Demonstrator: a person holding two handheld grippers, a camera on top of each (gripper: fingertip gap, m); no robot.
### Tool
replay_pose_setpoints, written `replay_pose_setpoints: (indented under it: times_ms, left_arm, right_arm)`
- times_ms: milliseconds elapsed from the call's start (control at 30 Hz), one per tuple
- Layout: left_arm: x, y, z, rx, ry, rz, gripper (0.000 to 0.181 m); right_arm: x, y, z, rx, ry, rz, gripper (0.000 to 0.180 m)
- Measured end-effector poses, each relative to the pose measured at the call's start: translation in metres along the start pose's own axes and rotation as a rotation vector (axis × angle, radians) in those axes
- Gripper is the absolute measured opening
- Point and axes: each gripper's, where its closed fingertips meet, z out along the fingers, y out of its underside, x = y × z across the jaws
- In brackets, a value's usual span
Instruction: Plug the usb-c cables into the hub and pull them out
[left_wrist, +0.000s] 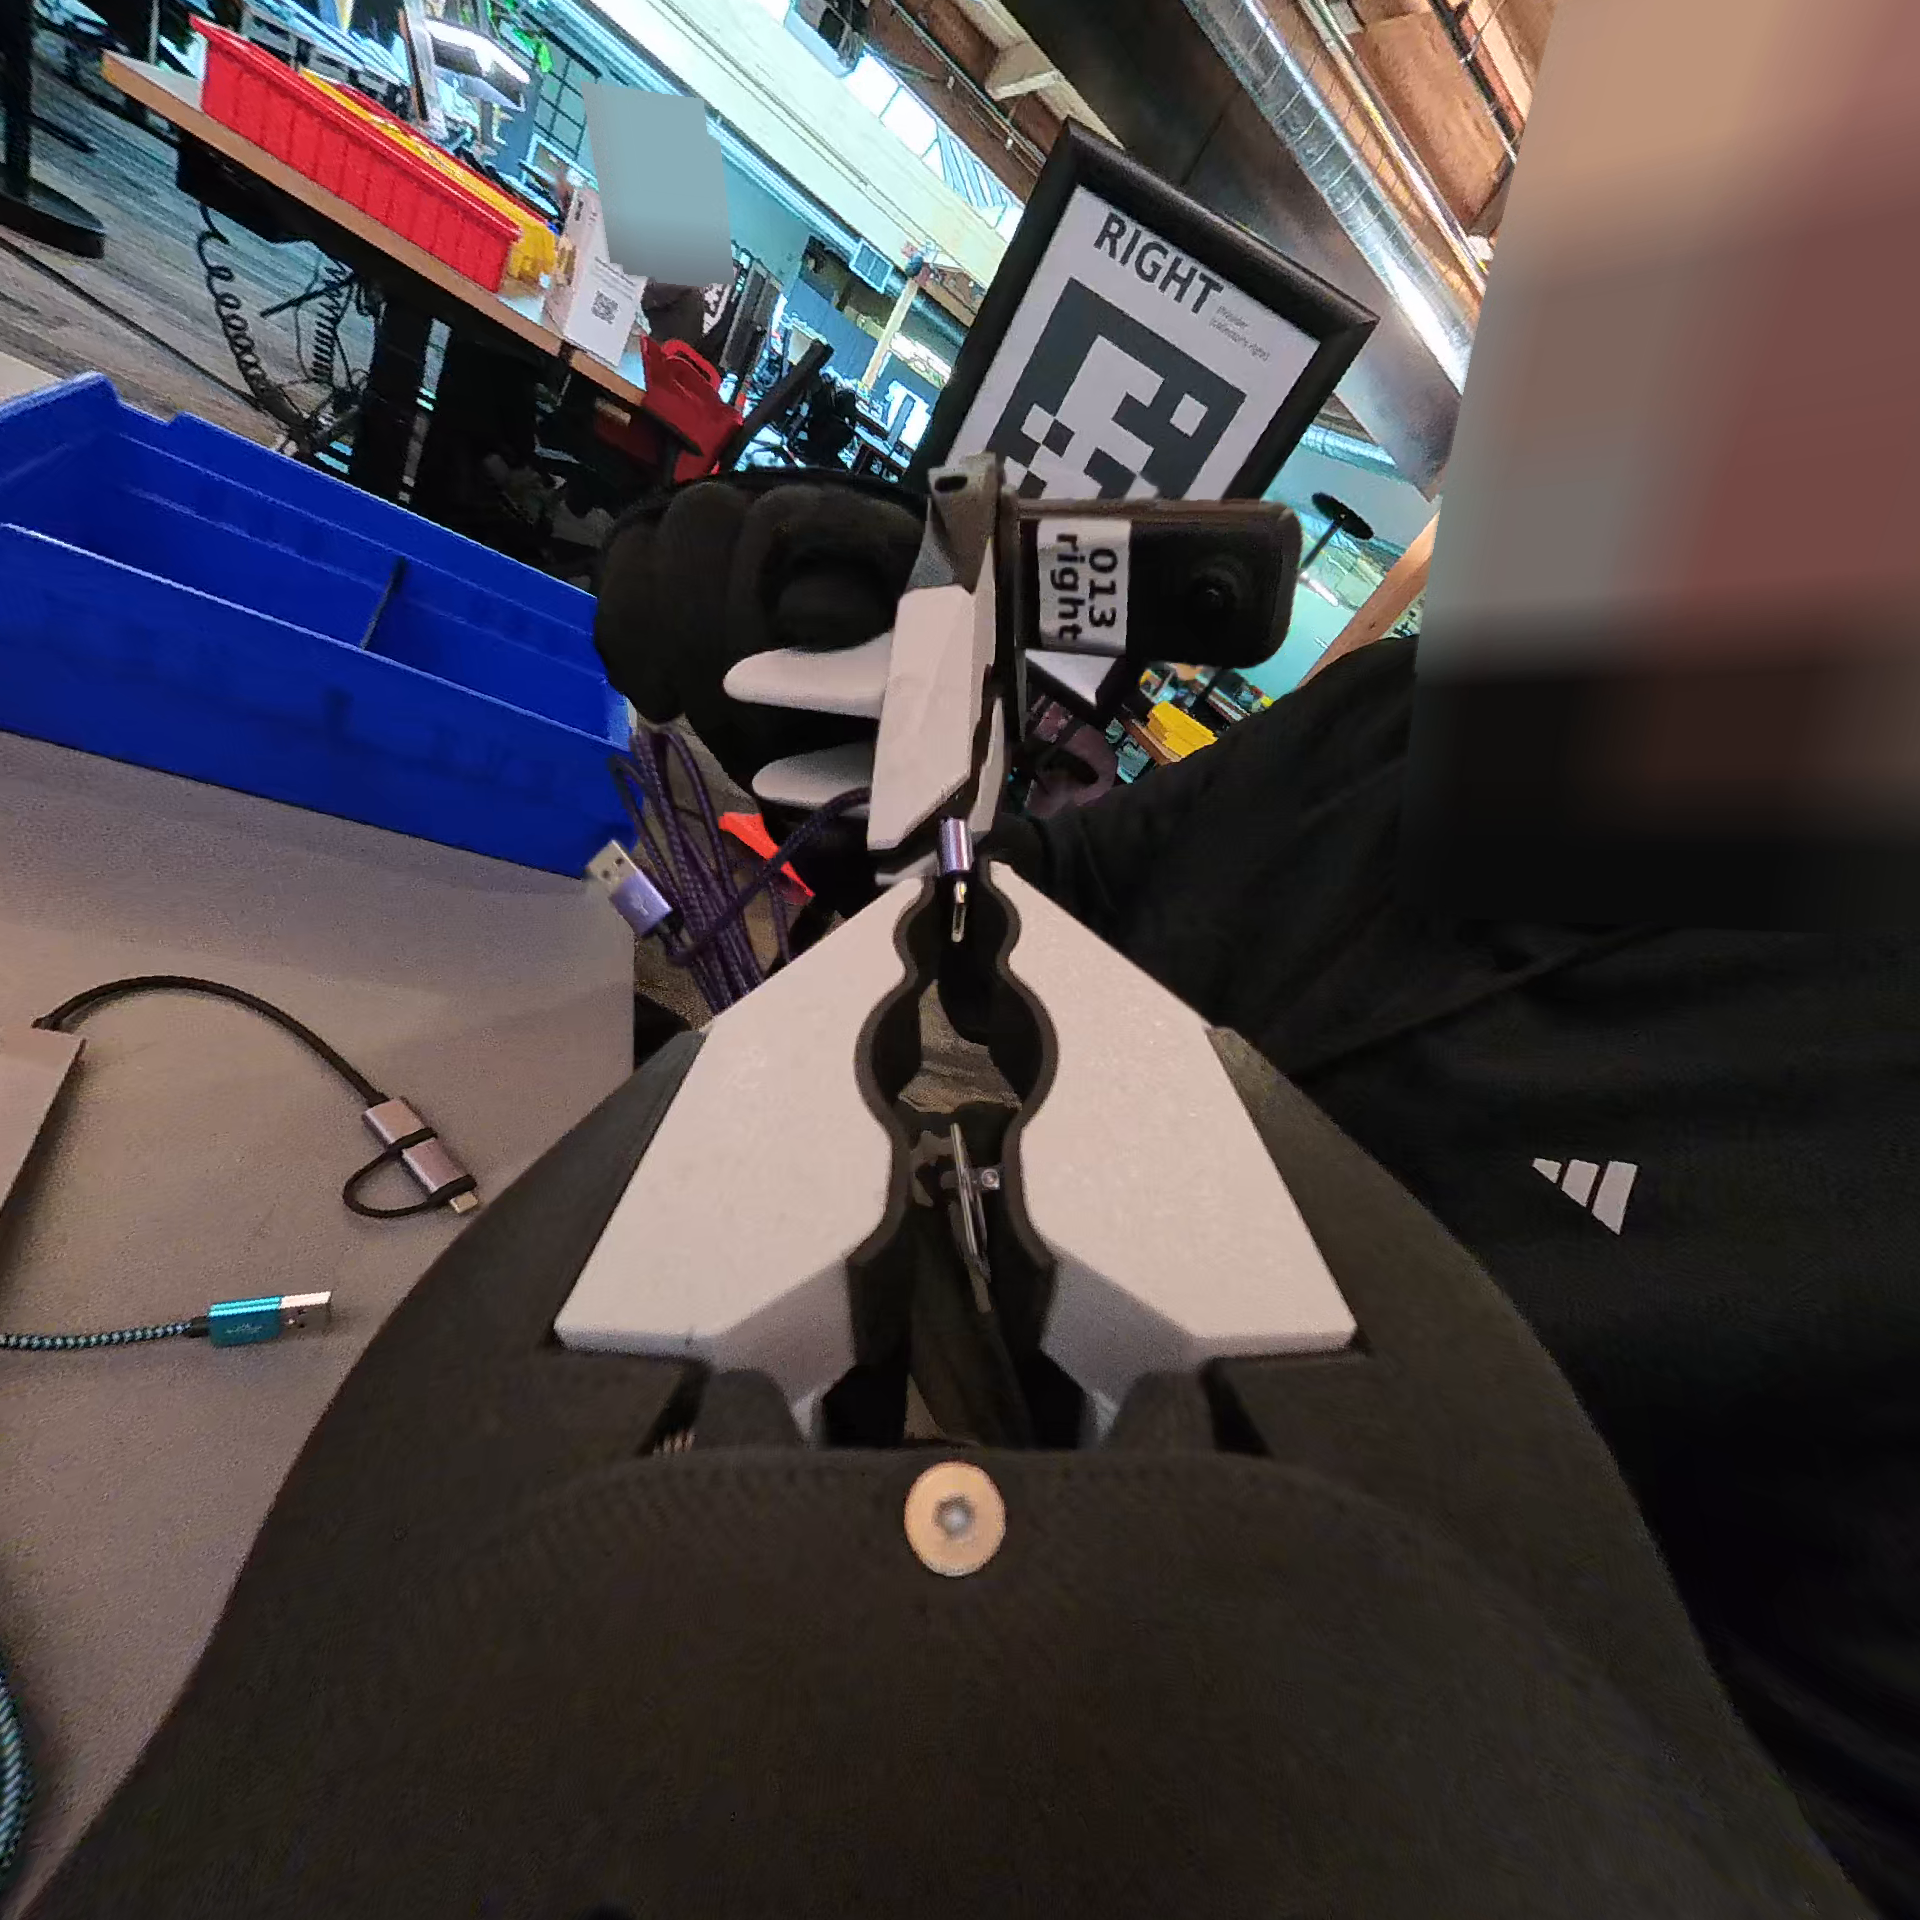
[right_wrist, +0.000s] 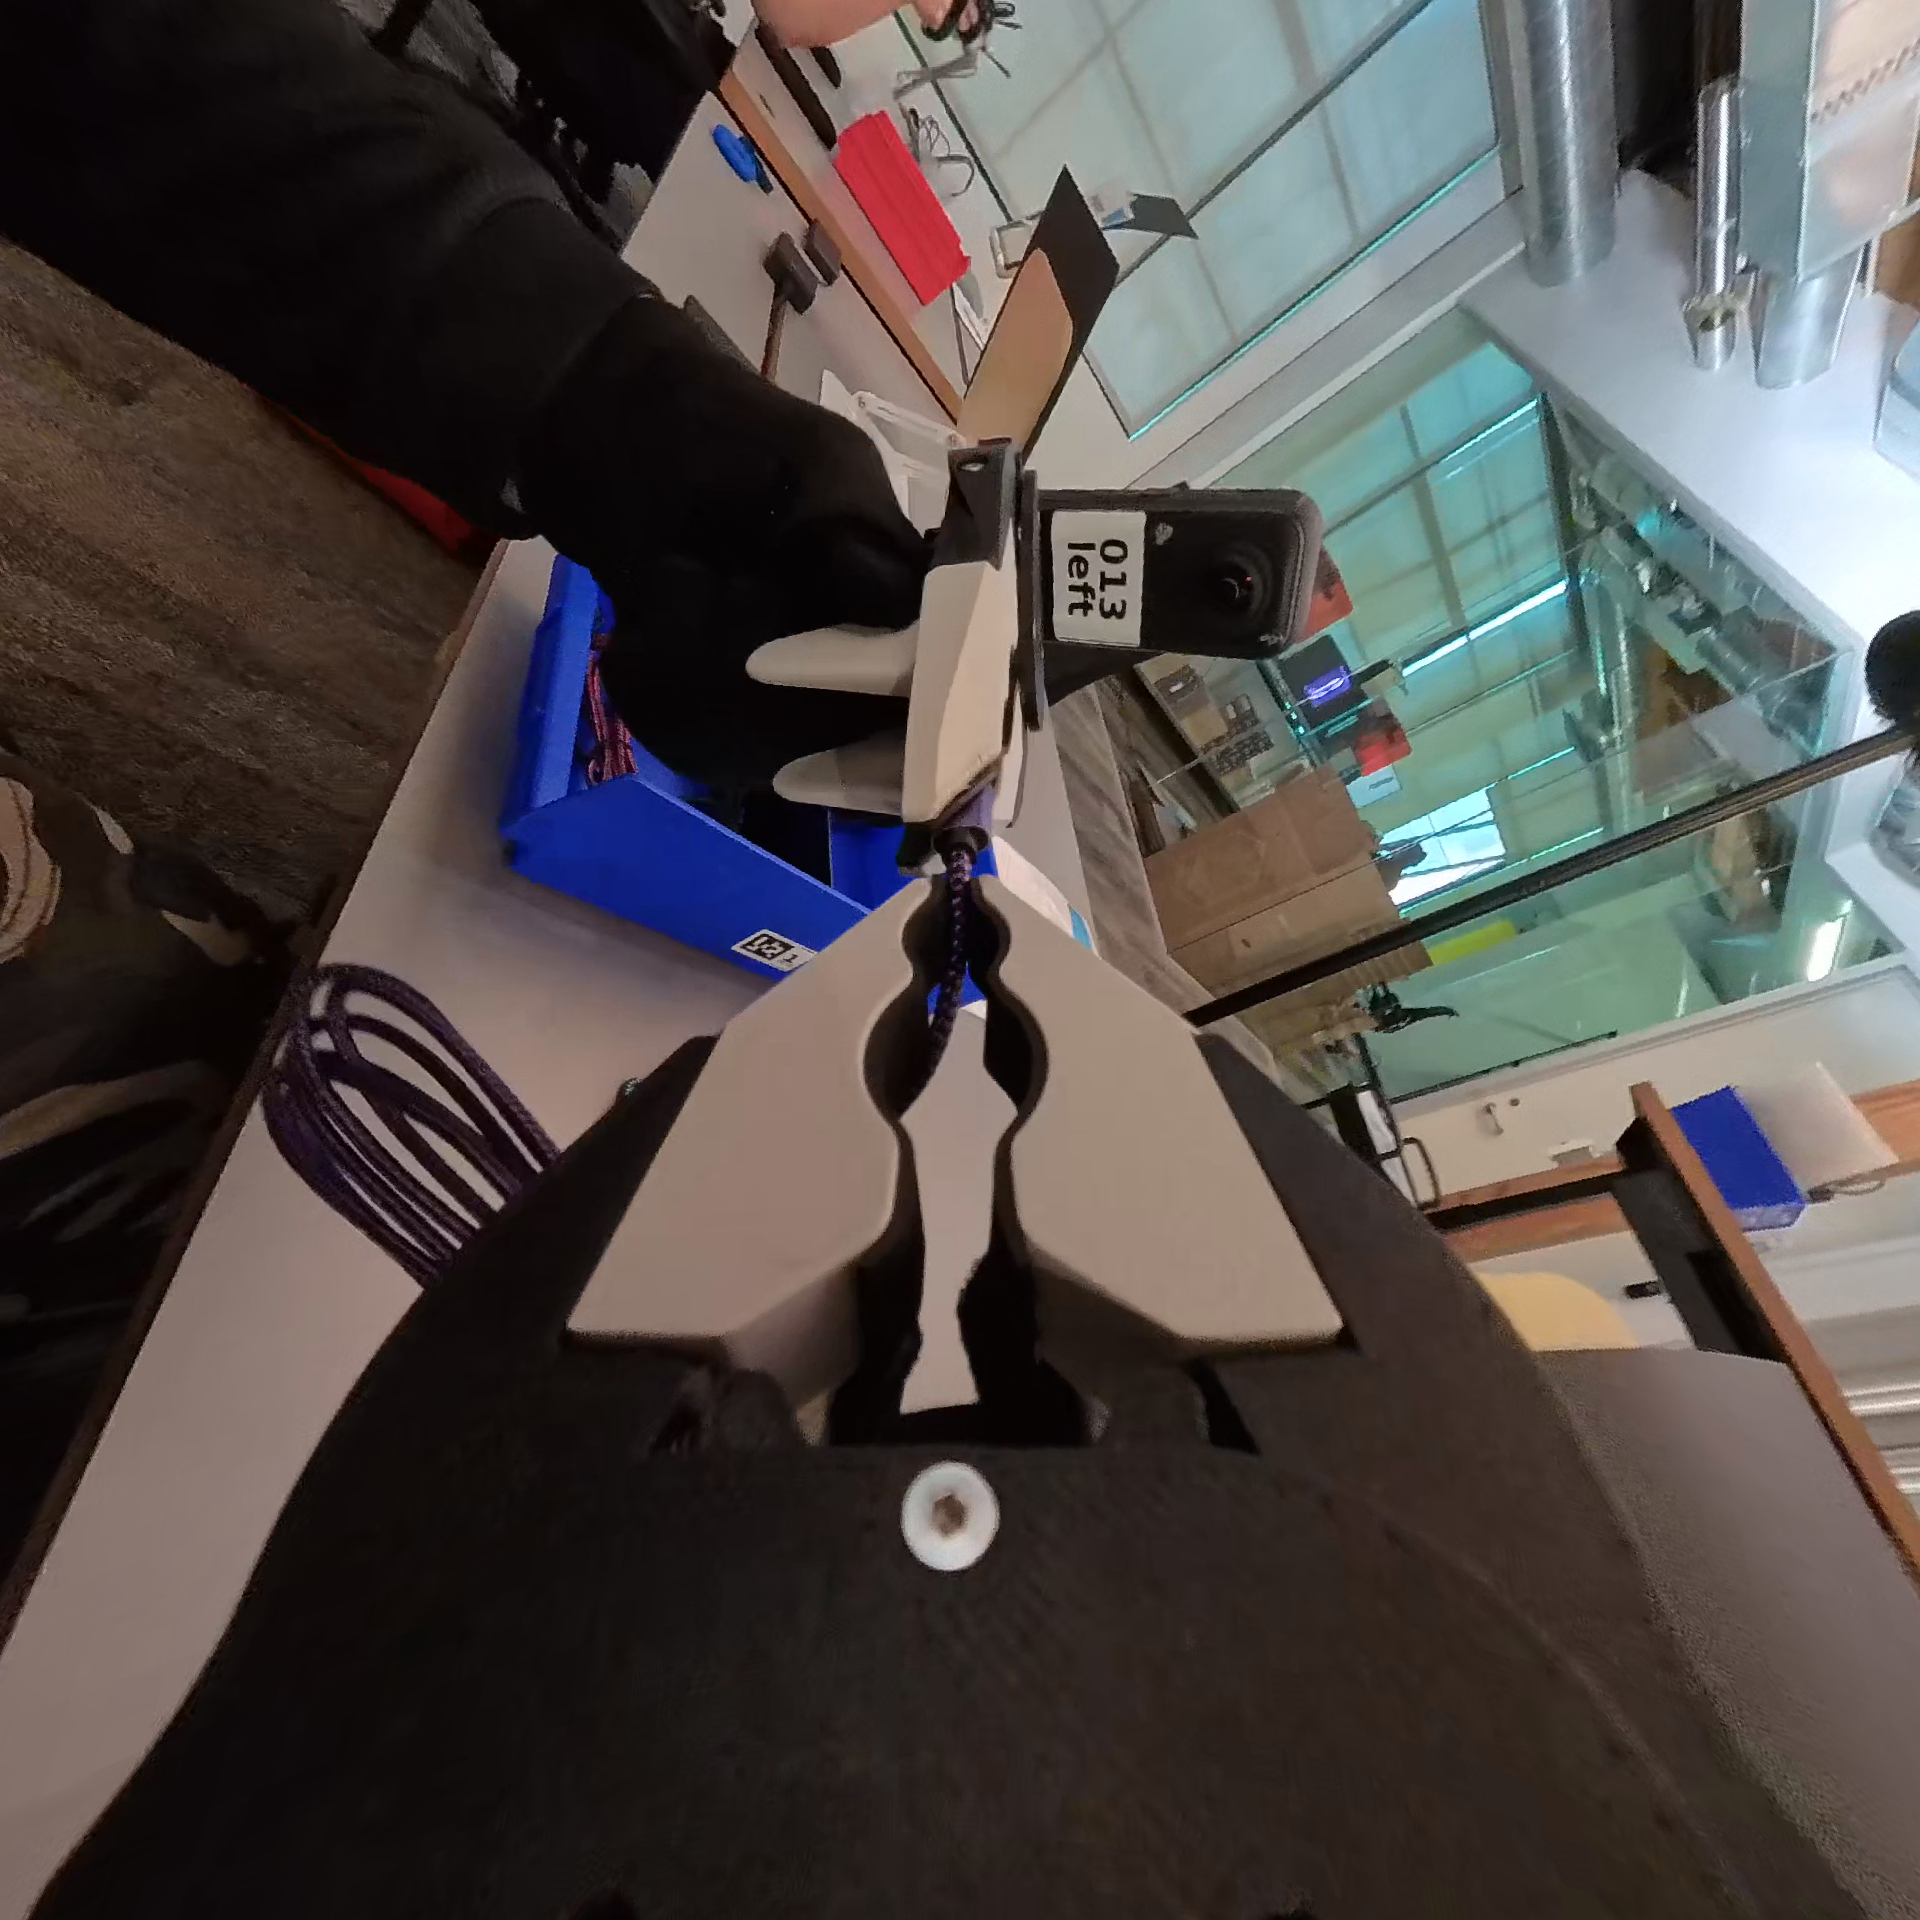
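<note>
My left gripper and my right gripper meet tip to tip above the table. The left one is shut on the purple USB-C plug, whose metal tip lies in the hollow between its fingers. In the right wrist view the left gripper pinches the plug's purple housing. The right gripper is shut on the purple braided cable just behind the plug. It also shows in the left wrist view. The cable's coils hang off the table edge. I see no hub in either view.
A blue bin stands on the grey table at the left. A purple USB-A plug, a black cable with a grey adapter and a teal USB-A plug lie nearby. A framed marker sign stands behind. A black sleeve fills the right. Left and right tips are no more than a few centimetres apart.
</note>
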Motion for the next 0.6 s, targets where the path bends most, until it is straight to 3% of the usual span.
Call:
replay_pose_setpoints:
  times_ms: [500, 600]
  left_arm:
    - [-0.011, -0.008, -0.002, 0.050, -0.060, 0.007, 0.004]
    - [-0.007, -0.013, -0.003, 0.084, -0.028, -0.004, 0.003]
  right_arm:
    - [0.005, 0.012, -0.006, -0.001, -0.007, 0.063, 0.000]
    - [0.008, 0.004, -0.007, 0.047, 0.018, 0.066, 0.008]
